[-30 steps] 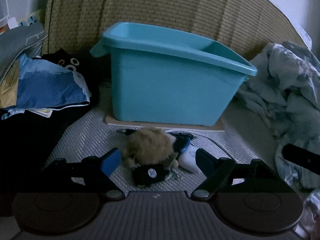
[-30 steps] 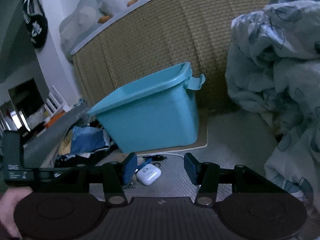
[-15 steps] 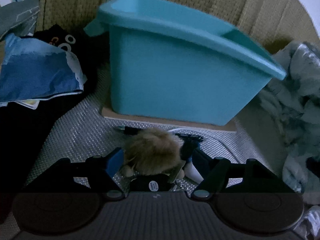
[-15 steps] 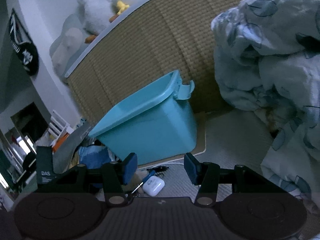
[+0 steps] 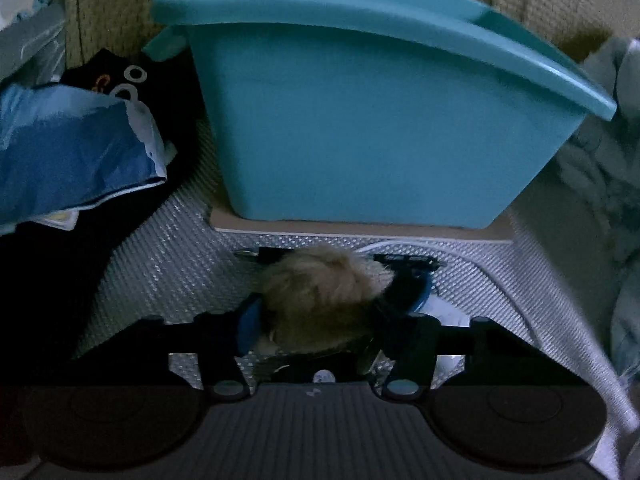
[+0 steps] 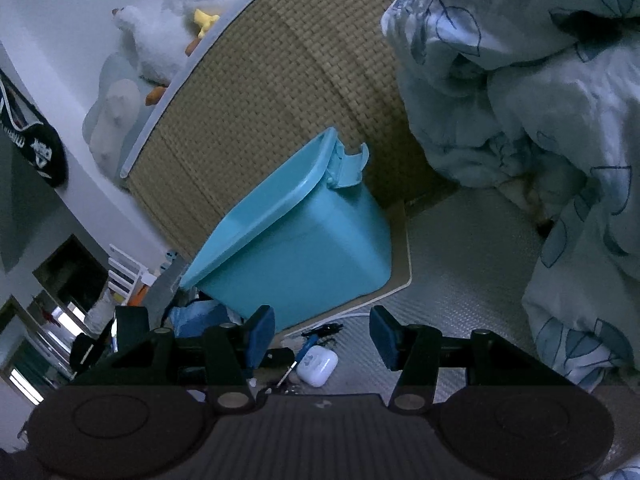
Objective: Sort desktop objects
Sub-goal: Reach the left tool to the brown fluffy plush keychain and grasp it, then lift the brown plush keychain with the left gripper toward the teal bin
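A teal plastic bin (image 5: 372, 120) stands on a thin board against a woven backrest; it also shows in the right wrist view (image 6: 304, 248). In front of it lies a brown furry plush keychain (image 5: 320, 296). My left gripper (image 5: 320, 316) has its pads pressed on both sides of the plush, low on the mat. A white earbud case (image 6: 318, 365) and a blue-handled tool (image 6: 305, 350) lie beside it. My right gripper (image 6: 322, 334) is open and empty, raised above those items.
A blue and white cloth (image 5: 72, 152) and a black item lie at the left. A rumpled pale blue duvet (image 6: 540, 120) fills the right. A white cable (image 5: 500, 292) runs over the grey textured mat (image 5: 168, 264). Plush toys (image 6: 160, 52) sit on the backrest ledge.
My left gripper moved forward and down and closed its fingers on the brown plush. My right gripper lifted and tilted, staying open.
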The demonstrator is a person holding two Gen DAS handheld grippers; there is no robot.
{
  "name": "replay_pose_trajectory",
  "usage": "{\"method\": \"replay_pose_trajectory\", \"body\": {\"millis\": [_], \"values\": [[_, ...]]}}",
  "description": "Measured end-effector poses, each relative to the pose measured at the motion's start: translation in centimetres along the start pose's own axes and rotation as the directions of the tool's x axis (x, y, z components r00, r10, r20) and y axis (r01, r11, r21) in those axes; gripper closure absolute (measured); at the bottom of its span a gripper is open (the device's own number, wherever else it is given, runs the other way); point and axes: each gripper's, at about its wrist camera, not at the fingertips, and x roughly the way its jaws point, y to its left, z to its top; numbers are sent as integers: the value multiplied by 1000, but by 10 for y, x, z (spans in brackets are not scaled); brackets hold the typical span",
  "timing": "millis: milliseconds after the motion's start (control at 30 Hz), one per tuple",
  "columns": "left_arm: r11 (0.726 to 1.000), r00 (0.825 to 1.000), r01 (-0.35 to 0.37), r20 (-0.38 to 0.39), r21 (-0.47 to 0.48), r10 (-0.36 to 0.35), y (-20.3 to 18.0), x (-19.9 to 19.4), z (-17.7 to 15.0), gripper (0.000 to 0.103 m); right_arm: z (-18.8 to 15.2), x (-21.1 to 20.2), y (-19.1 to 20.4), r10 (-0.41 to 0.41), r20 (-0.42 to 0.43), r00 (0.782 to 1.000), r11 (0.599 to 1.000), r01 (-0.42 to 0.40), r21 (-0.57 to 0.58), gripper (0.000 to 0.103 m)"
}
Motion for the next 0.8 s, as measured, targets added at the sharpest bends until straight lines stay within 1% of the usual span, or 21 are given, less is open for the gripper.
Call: {"method": "replay_pose_trajectory", "body": {"millis": [33,100,233,267,400,600,633,733,767,800], "values": [[1000,1000,-7,-2,7,7,-1,1,0,51,-1,0,1,-1,-2,1000,1000,1,-5,45],[1000,1000,-20,-6,14,20,-1,0,0,58,-2,1,2,-6,-5,1000,1000,6,-18,45],[1000,1000,-19,-17,-2,19,3,-4,2,65,-4,2,4,-20,-8,1000,999,19,-37,45],[1000,1000,-20,-14,-2,20,3,-5,2,69,-5,2,4,-21,-10,1000,999,20,-38,45],[1000,1000,-18,11,2,18,4,-10,1,71,-5,2,3,-25,-10,1000,999,25,-36,45],[1000,1000,-7,-6,2,7,5,-11,0,70,-6,2,2,-31,-12,999,999,30,-24,45],[1000,1000,-5,-10,2,5,5,-11,0,68,-7,3,2,-31,-13,999,999,31,-24,45],[1000,1000,-11,-4,25,11,4,-10,1,56,-7,4,2,-34,-18,999,999,33,-28,45],[999,1000,-15,-1,39,15,3,-9,2,54,-7,4,2,-34,-20,999,999,34,-28,45],[998,1000,-22,3,53,22,2,-9,3,54,-7,4,2,-35,-21,999,999,35,-28,45]]}}
